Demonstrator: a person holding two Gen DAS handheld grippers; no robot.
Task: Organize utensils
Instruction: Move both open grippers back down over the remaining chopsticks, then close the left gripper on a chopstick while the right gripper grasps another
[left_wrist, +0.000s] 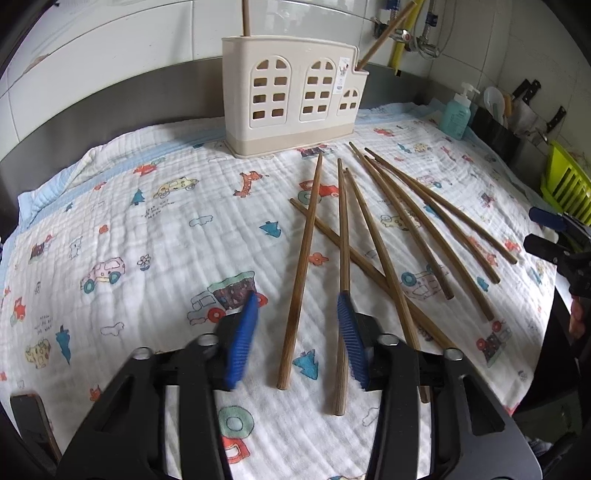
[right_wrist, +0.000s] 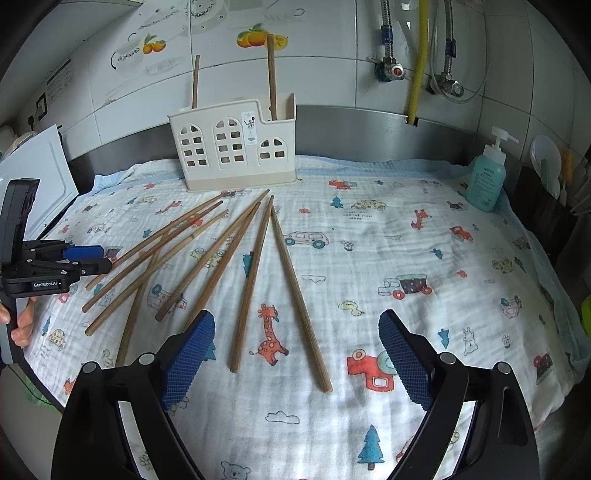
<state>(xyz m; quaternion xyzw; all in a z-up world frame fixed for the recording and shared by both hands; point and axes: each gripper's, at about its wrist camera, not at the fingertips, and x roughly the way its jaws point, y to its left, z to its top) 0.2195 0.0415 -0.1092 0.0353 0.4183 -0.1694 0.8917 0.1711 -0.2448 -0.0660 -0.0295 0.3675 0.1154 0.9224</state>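
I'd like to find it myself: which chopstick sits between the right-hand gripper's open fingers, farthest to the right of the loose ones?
Start at the cream holder at the back of the printed cloth. Loose chopsticks fan out in front of it. The rightmost chopstick runs toward the right gripper, and unlike its neighbours it slants rightward, ending right of the giraffe print.

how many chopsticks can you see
10 chopsticks: two stand in the cream holder, one at each end; eight lie loose on the printed cloth before it, some crossing. Others may hide inside the holder.
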